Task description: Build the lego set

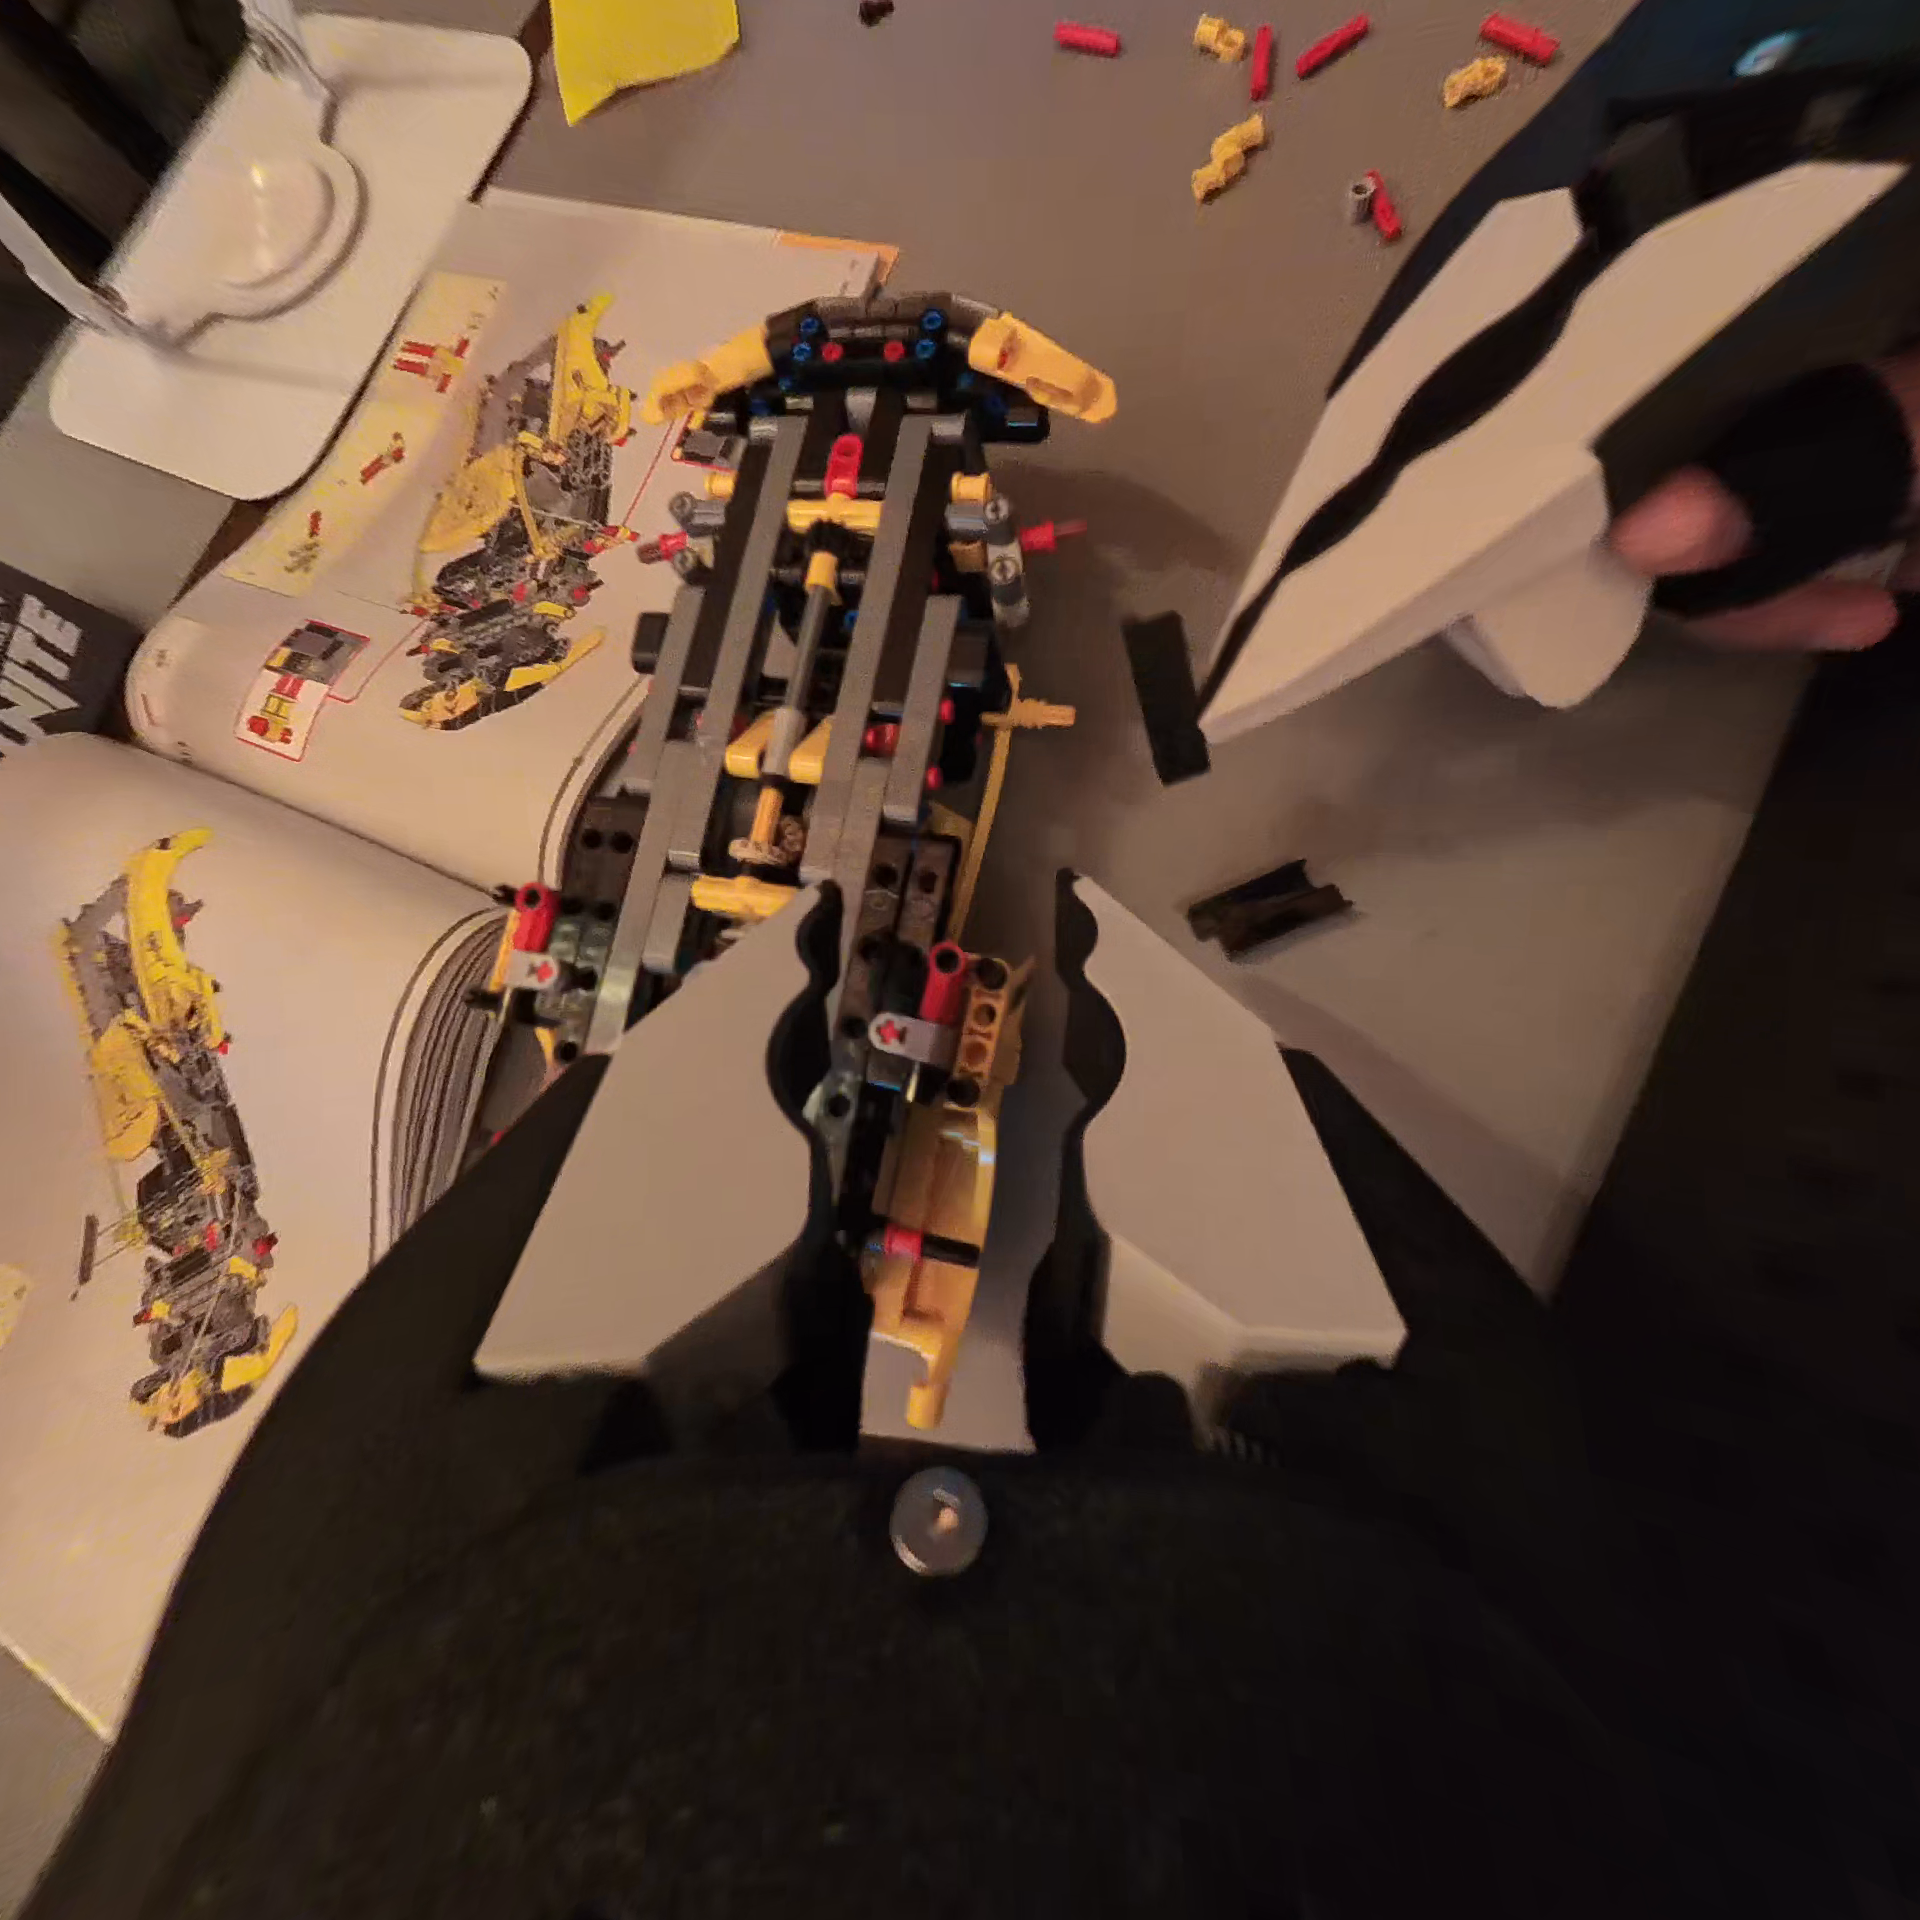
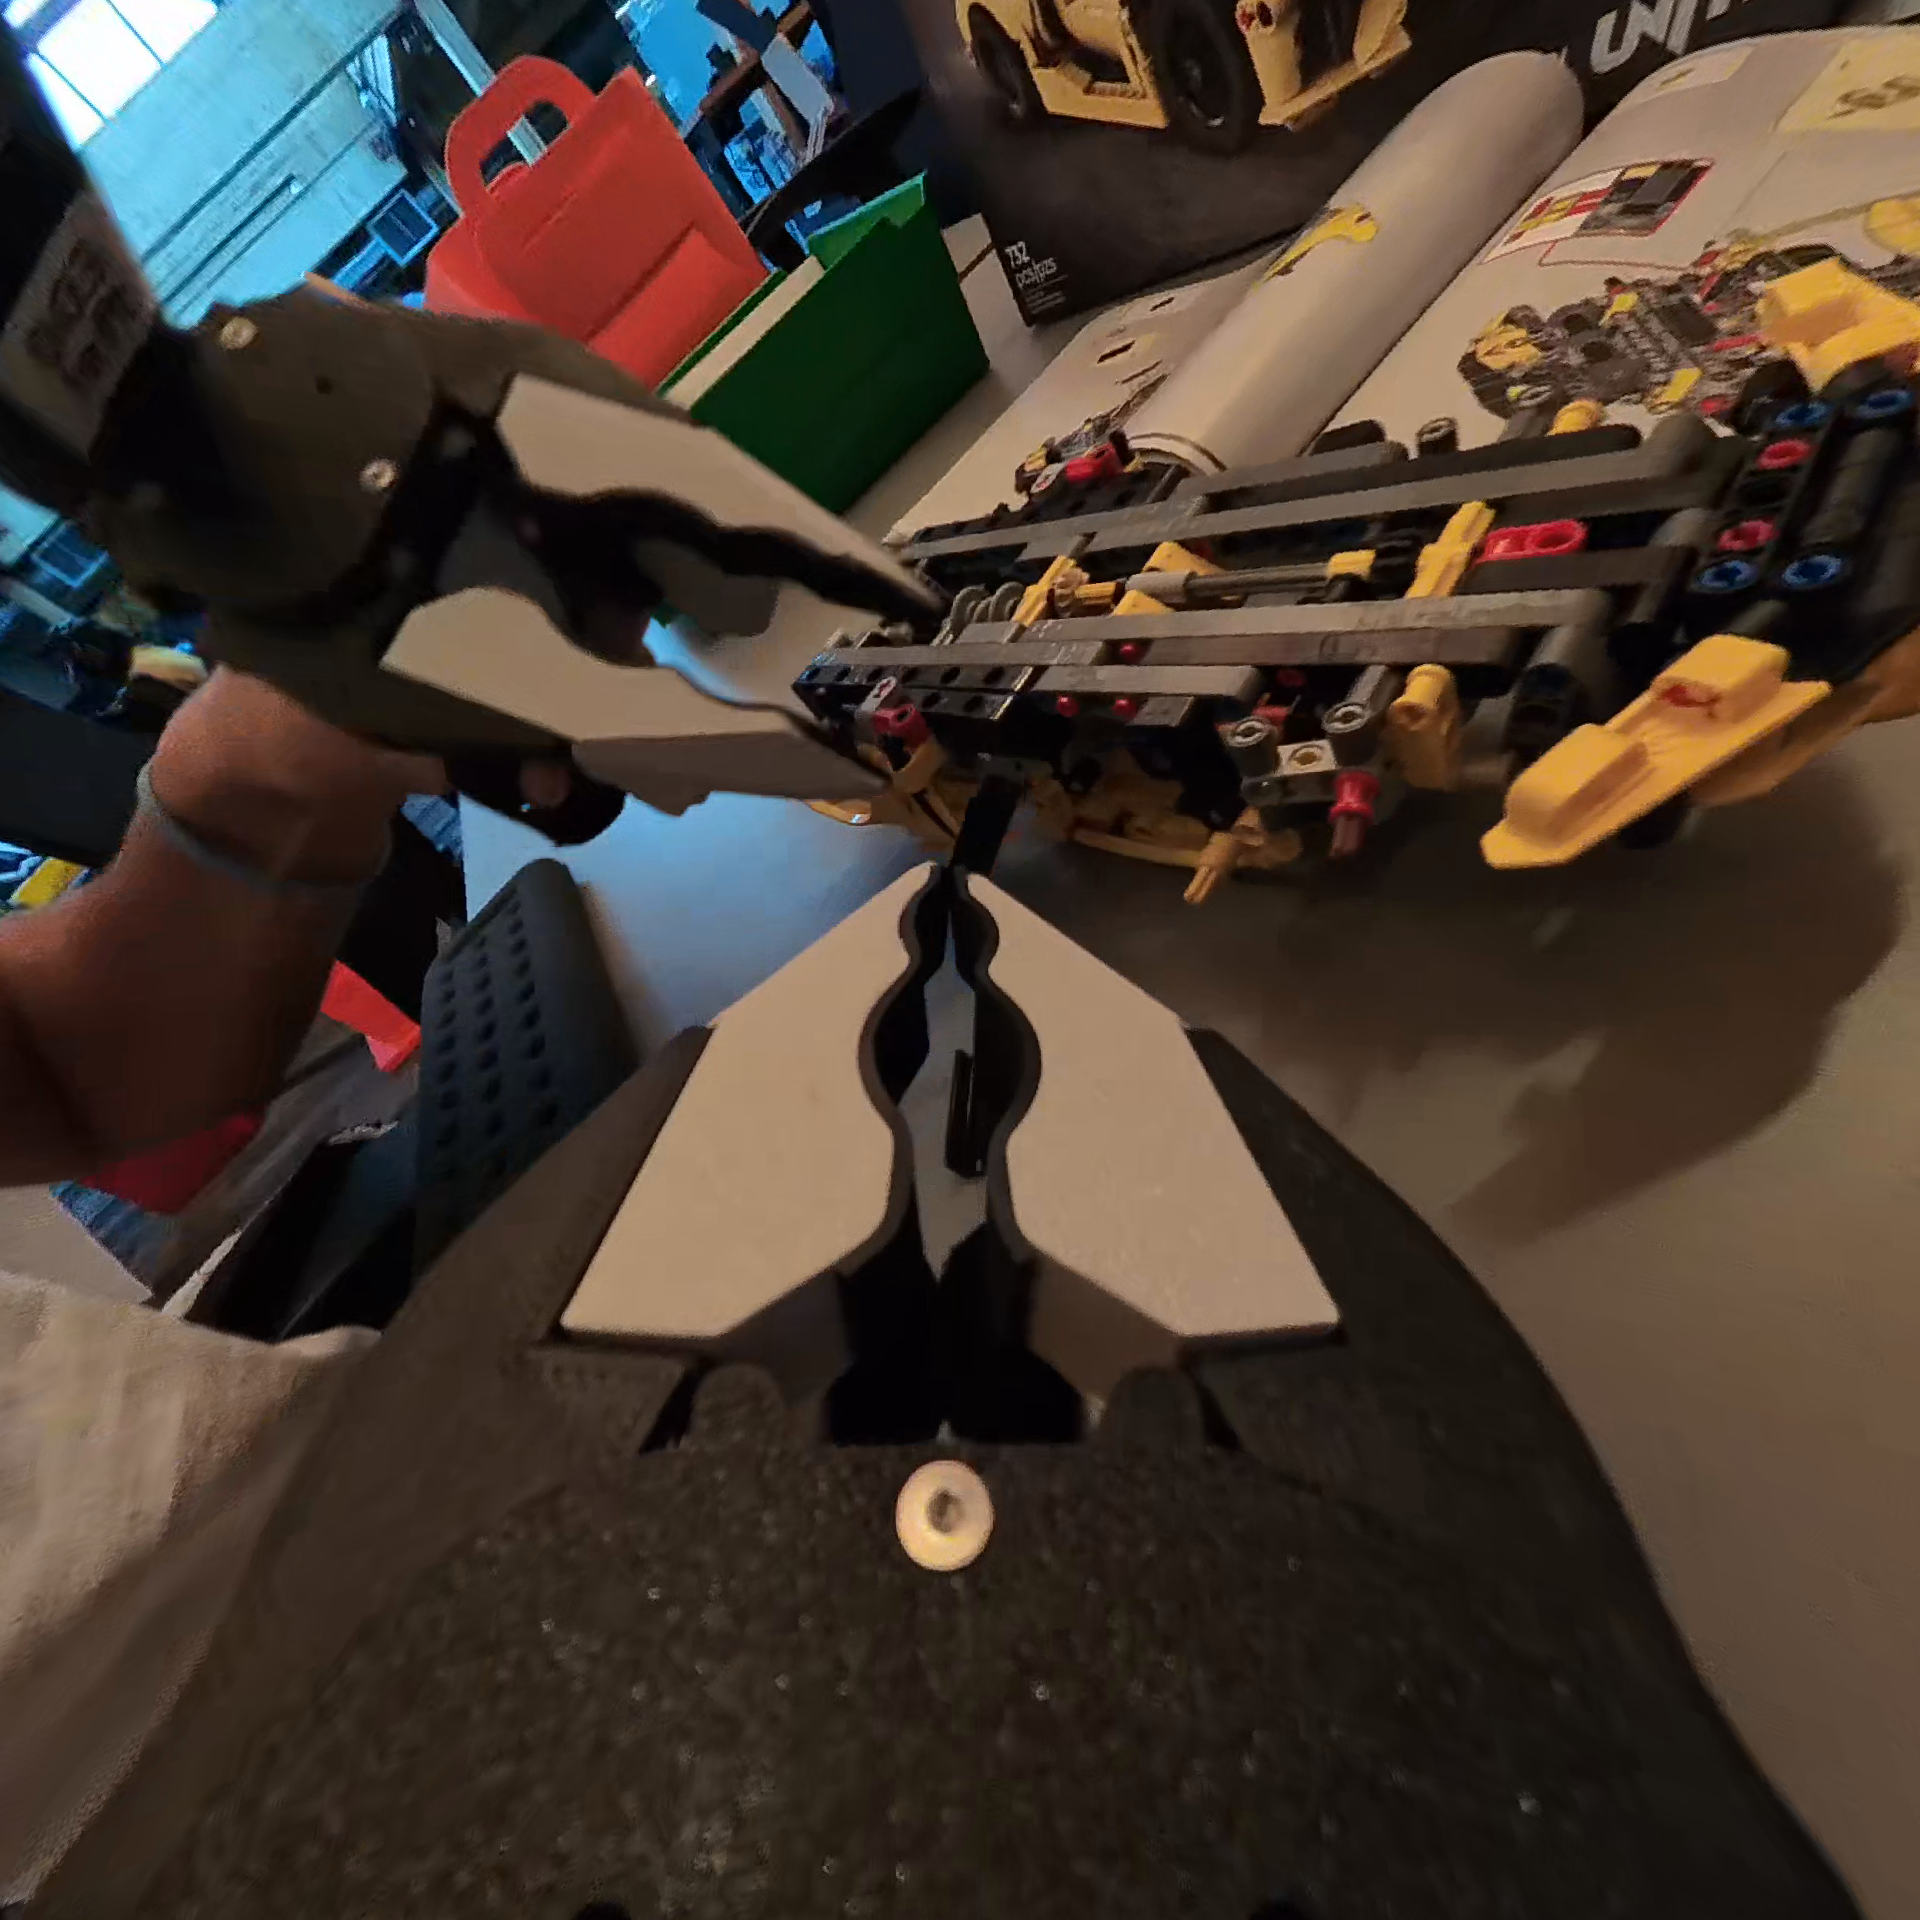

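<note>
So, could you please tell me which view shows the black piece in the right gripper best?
The right wrist view: the black piece is pinched between that gripper's fingers, poking out towards the model. The left wrist view shows the right gripper from the side, with the piece dark and blurred at its fingertips.

Car chassis [image 1: 831, 665] on the table [image 1: 1403, 935], manual [image 1: 343, 727] to its left, loose pins [image 1: 1309, 94] scattered beyond.

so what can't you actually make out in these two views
- Left wrist view: left gripper covers the model's near end; grip contact unclear.
- Right wrist view: black piece in right gripper mostly hidden by fingers; shape unclear.
- Loose pins: small, blurred.
- Manual: steps illegible.
</note>
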